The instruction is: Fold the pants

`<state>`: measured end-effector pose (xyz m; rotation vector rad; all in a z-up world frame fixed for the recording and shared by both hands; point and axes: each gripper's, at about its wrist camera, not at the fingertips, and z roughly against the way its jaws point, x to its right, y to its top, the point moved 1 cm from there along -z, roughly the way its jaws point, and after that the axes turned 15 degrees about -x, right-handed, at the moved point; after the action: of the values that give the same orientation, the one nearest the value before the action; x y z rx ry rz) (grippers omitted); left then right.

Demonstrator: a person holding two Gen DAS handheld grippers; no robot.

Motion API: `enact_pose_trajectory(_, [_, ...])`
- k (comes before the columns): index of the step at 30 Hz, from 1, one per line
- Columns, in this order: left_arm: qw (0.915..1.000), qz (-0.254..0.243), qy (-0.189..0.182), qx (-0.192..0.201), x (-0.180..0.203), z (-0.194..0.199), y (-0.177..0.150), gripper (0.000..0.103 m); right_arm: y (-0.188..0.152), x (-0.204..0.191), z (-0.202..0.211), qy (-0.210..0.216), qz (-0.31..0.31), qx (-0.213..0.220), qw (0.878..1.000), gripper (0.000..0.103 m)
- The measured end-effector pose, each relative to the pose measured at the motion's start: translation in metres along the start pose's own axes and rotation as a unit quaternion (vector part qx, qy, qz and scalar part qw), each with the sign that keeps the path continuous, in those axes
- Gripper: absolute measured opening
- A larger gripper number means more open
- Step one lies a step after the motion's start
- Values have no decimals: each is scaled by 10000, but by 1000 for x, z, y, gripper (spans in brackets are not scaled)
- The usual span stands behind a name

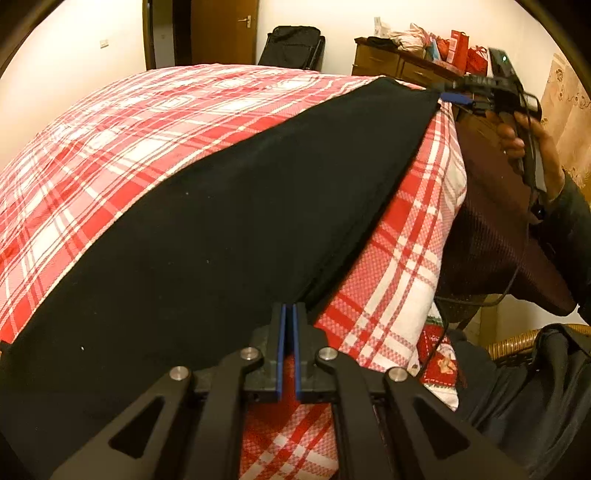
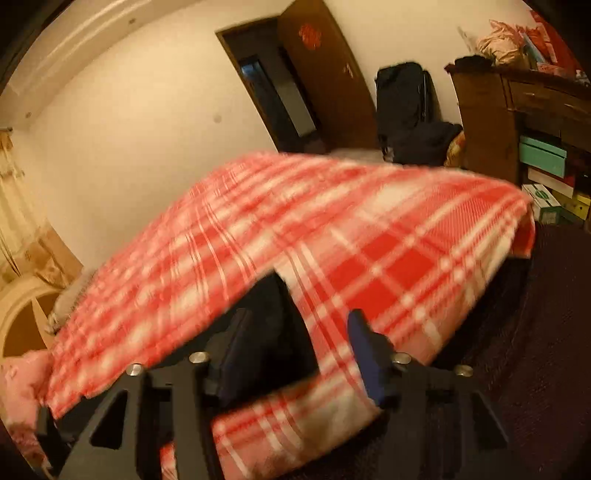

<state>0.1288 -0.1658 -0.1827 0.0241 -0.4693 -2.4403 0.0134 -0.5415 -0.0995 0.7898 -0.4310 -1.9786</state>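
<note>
Black pants lie flat on a red and white plaid bedspread, running from the near left to the far right. My left gripper is shut on the near corner of the pants. My right gripper is at the far corner of the pants in the left wrist view, held in a hand. In the blurred right wrist view my right gripper is open, with a corner of the pants between its fingers and the bedspread beyond.
A wooden dresser with red bags on top stands at the far right. A black suitcase stands by the far wall beside a brown door. A wicker chair with dark clothes is at the near right.
</note>
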Motion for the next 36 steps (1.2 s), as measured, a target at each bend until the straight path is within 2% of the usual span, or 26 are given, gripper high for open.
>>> enact_pose_trajectory(3, [10000, 25, -45, -10, -1, -2, 0, 4, 22, -15, -4, -34, 150, -18, 9999, 56])
enact_pose_trajectory(6, [10000, 50, -52, 1, -1, -2, 0, 4, 43, -27, -26, 6, 215, -409, 9989, 55])
enact_pose_trajectory(9, [10000, 64, -63, 13, -2, -3, 0, 4, 57, -36, -62, -103, 305, -959, 9949, 44])
enact_pose_trajectory(11, [9999, 75, -75, 18, -2, -3, 0, 4, 59, -34, -85, -182, 233, -1359, 9903, 25])
enact_pose_trajectory(12, [9999, 78, -80, 22, -2, -3, 0, 4, 60, -35, -92, -187, 238, -1450, 9890, 13])
enact_pose_trajectory(14, [9999, 93, -95, 31, -3, -3, -1, 4, 59, -37, -93, -189, 316, -1371, 9899, 7])
enact_pose_trajectory(16, [9999, 109, -94, 41, -3, -2, -1, 4, 58, -42, -82, -169, 394, -1139, 9926, 5])
enact_pose_trajectory(20, [9999, 105, -30, 56, -1, -2, 0, 5, 61, -51, -67, -261, 600, -643, 9958, 5])
enact_pose_trajectory(22, [9999, 83, 24, 60, 1, -4, 0, 5, 64, -48, -76, -420, 555, -785, 9945, 5])
enact_pose_trajectory(25, [9999, 99, 34, 86, 1, -4, 1, 6, 63, -35, -99, -610, 568, -1250, 9887, 6])
enact_pose_trajectory(26, [9999, 102, 35, 94, 1, -4, 1, 6, 60, -30, -100, -691, 533, -1226, 9886, 8])
enact_pose_trajectory(27, [9999, 100, 47, 110, 1, -4, 1, 6, 59, -27, -98, -679, 517, -1198, 9891, 17])
enact_pose_trajectory(28, [9999, 103, 53, 119, 1, -3, 0, 6, 57, -25, -92, -664, 494, -1144, 9900, 32])
enact_pose_trajectory(30, [9998, 85, 84, 141, 2, -2, -1, 6, 52, -19, -73, -684, 427, -931, 9924, 51])
enact_pose_trajectory(32, [9998, 81, 102, 150, 3, -2, -2, 6, 43, -17, -49, -592, 448, -686, 9949, 51])
enact_pose_trajectory(36, [9997, 94, 133, 160, 4, -2, -2, 6, 18, -24, -15, -653, 658, -488, 9945, 51])
